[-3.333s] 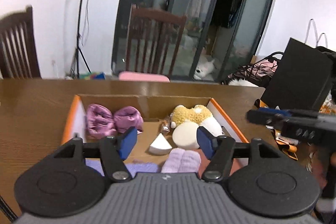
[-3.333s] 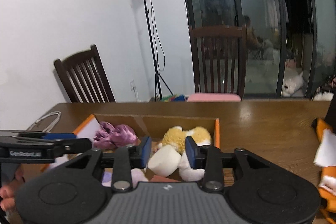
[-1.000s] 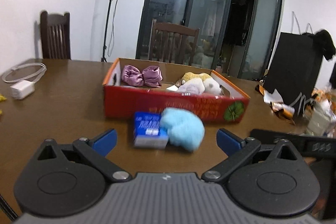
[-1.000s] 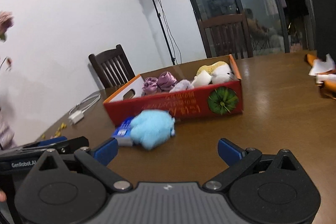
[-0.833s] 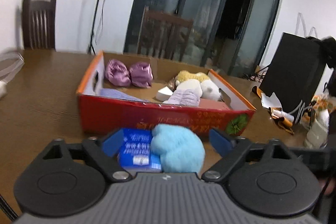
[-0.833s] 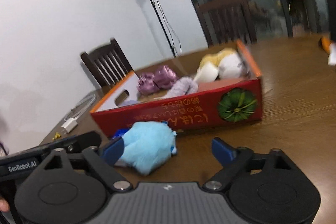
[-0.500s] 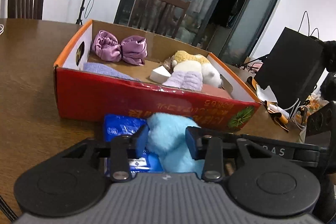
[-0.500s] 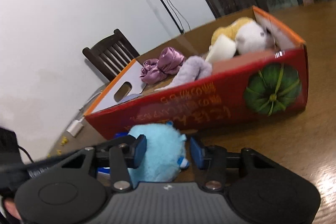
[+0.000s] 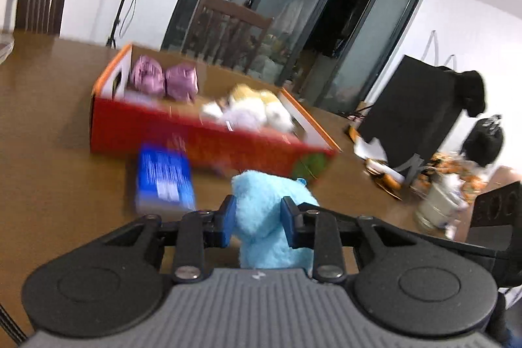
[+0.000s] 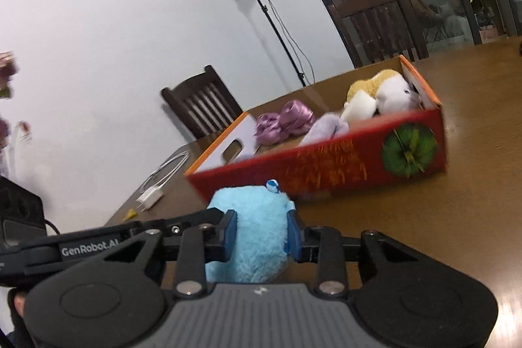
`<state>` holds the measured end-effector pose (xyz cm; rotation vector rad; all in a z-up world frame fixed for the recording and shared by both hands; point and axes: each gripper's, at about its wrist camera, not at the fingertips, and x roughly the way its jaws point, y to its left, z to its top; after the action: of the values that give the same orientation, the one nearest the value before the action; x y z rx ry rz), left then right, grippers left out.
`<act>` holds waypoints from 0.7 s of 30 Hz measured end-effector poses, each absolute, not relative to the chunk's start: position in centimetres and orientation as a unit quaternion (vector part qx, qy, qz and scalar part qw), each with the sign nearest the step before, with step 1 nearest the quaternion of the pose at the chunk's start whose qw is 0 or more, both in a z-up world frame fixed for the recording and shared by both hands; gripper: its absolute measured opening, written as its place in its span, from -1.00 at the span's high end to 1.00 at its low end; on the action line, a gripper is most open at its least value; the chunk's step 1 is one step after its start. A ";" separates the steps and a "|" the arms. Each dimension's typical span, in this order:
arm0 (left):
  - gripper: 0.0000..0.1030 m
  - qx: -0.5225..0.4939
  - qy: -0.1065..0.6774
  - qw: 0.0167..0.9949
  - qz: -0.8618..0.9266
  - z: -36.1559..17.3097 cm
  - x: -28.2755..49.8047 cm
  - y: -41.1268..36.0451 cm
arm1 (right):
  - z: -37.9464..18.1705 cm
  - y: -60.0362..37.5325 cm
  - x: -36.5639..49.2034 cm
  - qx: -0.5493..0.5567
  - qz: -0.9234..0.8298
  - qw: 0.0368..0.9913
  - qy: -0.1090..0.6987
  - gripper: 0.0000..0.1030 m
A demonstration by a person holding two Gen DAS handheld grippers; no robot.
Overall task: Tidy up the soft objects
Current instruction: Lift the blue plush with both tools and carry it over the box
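A light-blue plush toy (image 9: pixel 261 194) sits just in front of the red cardboard box (image 9: pixel 195 142) on the wooden table. Both grippers hold it from the near side. My left gripper (image 9: pixel 257 212) has its blue pads pressed into the toy's sides, jaws still closing. In the right wrist view the same toy (image 10: pixel 254 211) is squeezed between the pads of my right gripper (image 10: pixel 261 229), which is closing too. The box (image 10: pixel 326 172) holds purple scrunchies (image 10: pixel 284 121), a lilac cloth and a yellow-and-white plush (image 10: pixel 385 90).
A blue packet (image 9: pixel 164 181) lies on the table left of the toy. A black bag (image 9: pixel 407 113) and paper clutter stand at the right. A white charger with cable (image 10: pixel 156 188) lies at the far left. Dark chairs ring the table.
Both grippers went from wide open to clamped on the blue toy. The toy now sits apart from the blue packet, to its right.
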<state>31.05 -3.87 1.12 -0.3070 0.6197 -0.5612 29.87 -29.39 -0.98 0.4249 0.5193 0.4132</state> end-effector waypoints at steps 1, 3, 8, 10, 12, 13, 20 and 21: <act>0.42 -0.154 0.306 0.899 -0.274 0.7 29.7 -3.7 | -1.1 -29.5 28.5 0.206 0.204 0.922 0.258 0.38; 0.42 -0.173 0.330 0.887 -0.272 -0.4 27.2 -3.3 | -1.4 -29.3 25.6 0.194 0.205 0.920 0.273 0.34; 0.28 -0.209 0.355 0.874 -0.257 -1.6 22.6 -1.9 | -2.0 -28.8 19.9 0.170 0.214 0.916 0.292 0.22; 0.07 -0.195 0.355 0.882 -0.242 -1.5 21.7 -1.6 | -2.1 -29.1 18.8 0.173 0.209 0.918 0.288 0.06; -0.07 -0.186 0.348 0.890 -0.228 -1.1 20.9 -1.1 | -1.7 -29.7 17.9 0.170 0.194 0.926 0.277 0.03; -0.10 -0.186 0.343 0.892 -0.228 -1.0 20.6 -1.0 | -1.5 -30.1 17.4 0.172 0.188 0.928 0.270 0.03; -0.21 -0.181 0.340 0.890 -0.243 -1.1 19.8 -1.6 | -1.9 -29.9 16.9 0.177 0.188 0.926 0.274 0.03; -0.21 -0.189 0.345 0.886 -0.245 -1.4 20.0 -1.7 | -2.1 -29.7 17.0 0.177 0.189 0.926 0.275 0.03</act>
<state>19.99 -1.72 -1.43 -0.3939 0.7170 -0.5089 16.97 -29.70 -2.10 0.3638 0.5644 0.3885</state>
